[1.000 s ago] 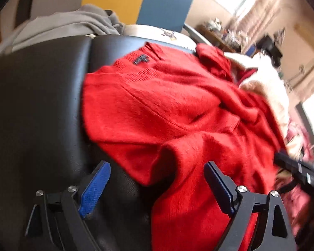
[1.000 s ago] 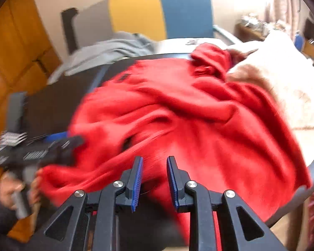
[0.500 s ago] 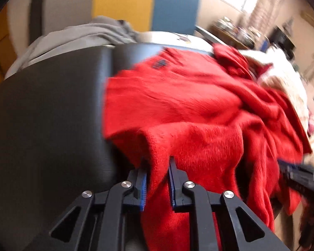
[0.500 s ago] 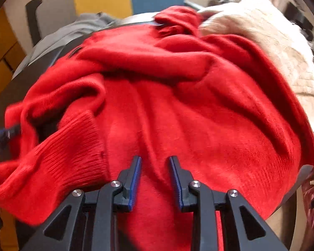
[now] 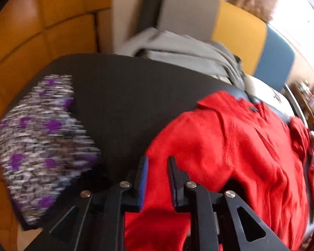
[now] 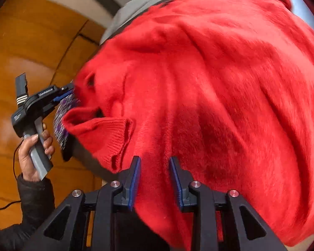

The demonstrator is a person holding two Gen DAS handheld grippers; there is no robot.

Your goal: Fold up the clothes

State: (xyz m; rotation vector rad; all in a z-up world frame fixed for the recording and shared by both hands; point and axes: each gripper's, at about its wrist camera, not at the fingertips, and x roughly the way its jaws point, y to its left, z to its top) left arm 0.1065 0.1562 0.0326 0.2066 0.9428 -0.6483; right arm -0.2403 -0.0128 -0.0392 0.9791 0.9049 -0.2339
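Observation:
A red knit sweater (image 5: 236,146) lies crumpled on a black padded surface (image 5: 125,96). My left gripper (image 5: 157,167) is shut on the sweater's edge, red cloth pinched between its blue pads. In the right wrist view the sweater (image 6: 209,73) fills most of the frame, and a ribbed cuff (image 6: 106,133) hangs at the left. My right gripper (image 6: 155,167) is shut on a fold of the sweater near its lower edge. The left gripper (image 6: 69,92) also shows there, at the sweater's far left edge.
A folded purple-and-white patterned garment (image 5: 41,142) lies on the black surface at the left. A grey garment (image 5: 184,50) lies behind, in front of a grey, yellow and blue chair back (image 5: 238,29). Orange wood panels (image 5: 31,31) are at the left.
Both grippers have pulled the sweater leftwards across the black surface. The left view has swung left, bringing the patterned garment into sight. The left gripper closed on the sweater one second ago.

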